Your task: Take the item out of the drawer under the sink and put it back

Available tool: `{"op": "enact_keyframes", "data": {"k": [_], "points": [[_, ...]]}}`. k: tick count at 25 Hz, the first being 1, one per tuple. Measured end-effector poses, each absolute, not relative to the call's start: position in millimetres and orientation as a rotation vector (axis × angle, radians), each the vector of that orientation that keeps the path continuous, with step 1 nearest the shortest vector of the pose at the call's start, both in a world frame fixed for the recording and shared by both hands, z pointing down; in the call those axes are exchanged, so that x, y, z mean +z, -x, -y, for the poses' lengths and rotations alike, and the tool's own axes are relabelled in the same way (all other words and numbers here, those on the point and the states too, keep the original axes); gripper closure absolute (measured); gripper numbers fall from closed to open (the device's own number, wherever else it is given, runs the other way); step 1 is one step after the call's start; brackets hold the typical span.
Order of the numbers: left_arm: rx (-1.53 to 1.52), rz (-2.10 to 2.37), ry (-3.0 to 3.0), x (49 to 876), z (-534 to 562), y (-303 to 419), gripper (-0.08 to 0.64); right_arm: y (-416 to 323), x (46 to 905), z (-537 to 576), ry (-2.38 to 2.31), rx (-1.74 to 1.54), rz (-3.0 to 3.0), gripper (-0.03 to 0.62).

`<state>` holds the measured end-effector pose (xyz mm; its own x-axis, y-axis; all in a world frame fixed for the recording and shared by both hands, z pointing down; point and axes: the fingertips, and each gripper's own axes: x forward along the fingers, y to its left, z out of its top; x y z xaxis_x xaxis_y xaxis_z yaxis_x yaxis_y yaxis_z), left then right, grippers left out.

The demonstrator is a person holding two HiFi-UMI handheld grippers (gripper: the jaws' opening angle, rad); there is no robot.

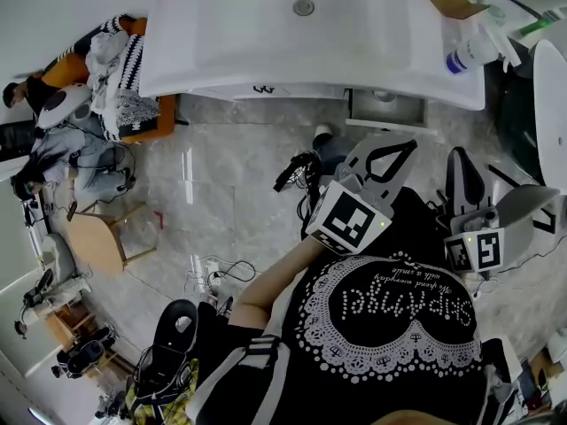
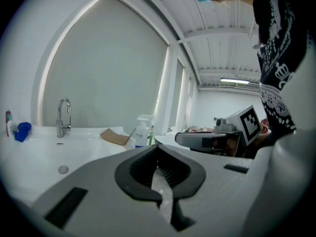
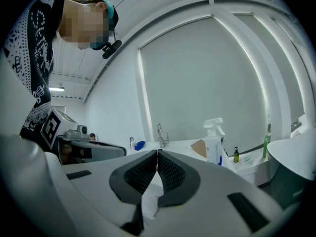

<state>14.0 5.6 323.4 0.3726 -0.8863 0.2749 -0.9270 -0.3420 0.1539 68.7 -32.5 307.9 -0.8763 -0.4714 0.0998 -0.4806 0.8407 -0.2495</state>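
Drawer sat pulled open under sink, well ahead of both jaw pairs. Grey inside w/ a roundish shape; item itself too small to tell. L gripper & R gripper clenched tight, nothing btwn jaws.

Bright, even white light (a ceiling strip lamp glows), strong fisheye bending, dark vignetted corners.

The person's black shirt carries white print, apparently "SupAngel", seen upside down; smaller script illegible
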Motion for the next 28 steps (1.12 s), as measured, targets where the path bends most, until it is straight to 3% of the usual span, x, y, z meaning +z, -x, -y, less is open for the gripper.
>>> {"op": "enact_keyframes", "data": {"k": [28], "points": [[0.206,1.585,-2.367,321.2,-11.2,-22.1,0.555,-74.5,306.6,24.3,-0.768,0.413,2.977,0.574]]}}
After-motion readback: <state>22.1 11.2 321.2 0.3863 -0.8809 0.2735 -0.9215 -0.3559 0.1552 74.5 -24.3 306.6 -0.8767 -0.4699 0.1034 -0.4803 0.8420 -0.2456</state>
